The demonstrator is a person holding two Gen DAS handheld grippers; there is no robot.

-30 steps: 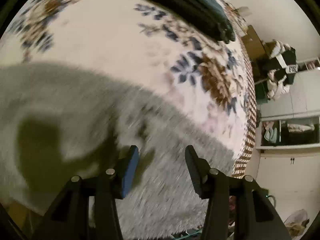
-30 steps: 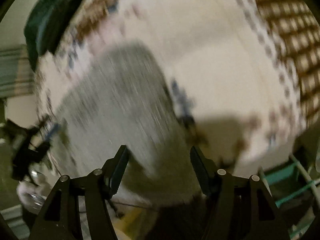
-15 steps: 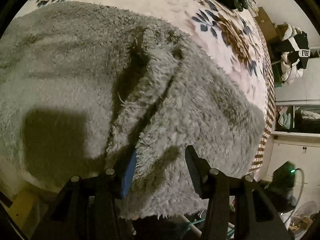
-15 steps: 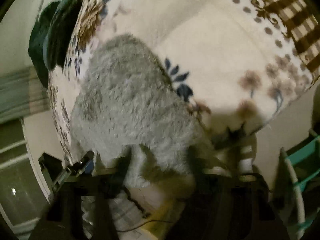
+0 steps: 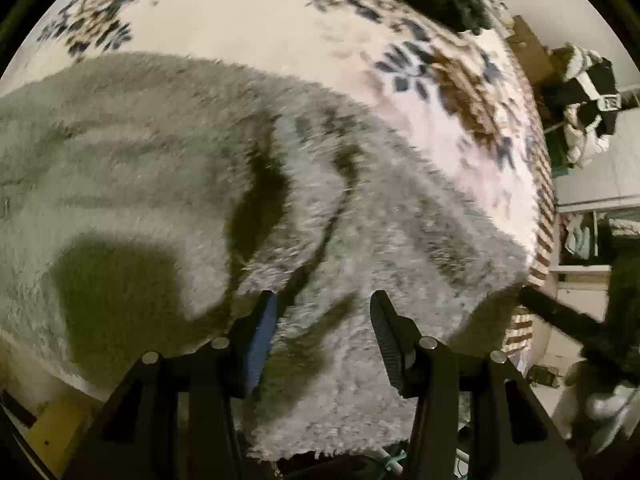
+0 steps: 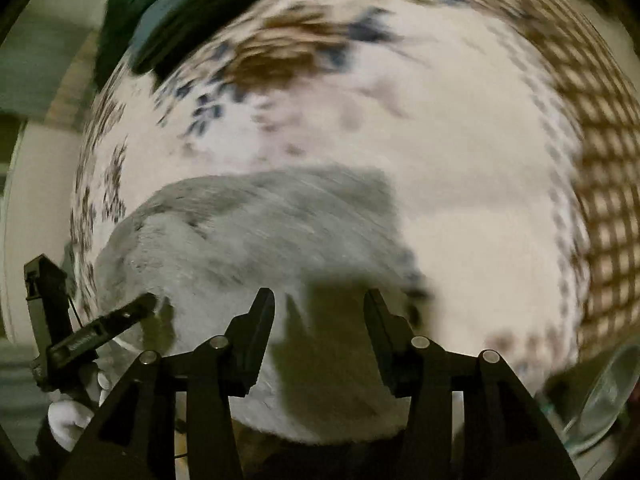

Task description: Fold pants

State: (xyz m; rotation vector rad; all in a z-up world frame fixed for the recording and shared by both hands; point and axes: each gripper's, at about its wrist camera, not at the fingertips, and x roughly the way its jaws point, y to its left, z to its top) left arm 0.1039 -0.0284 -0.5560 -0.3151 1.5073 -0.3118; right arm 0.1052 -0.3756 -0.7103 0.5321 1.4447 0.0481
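On the flowered bedspread [image 5: 256,20] near its edge, the fluffy grey pants [image 5: 160,184] lie partly folded and still rumpled, the left gripper [image 5: 322,312] and the just-reopened right gripper [image 6: 318,312] both half-open, gripping nothing.

the pants [image 5: 168,184] lay on the blanket [image 5: 256,28] near its front edge, with one part folded over the rest. a folded garment [image 6: 192,12] sat on the blanket at the far side, well apart from the pants. a heap of clothes [image 5: 584,104] stood beyond the blanket's right edge.
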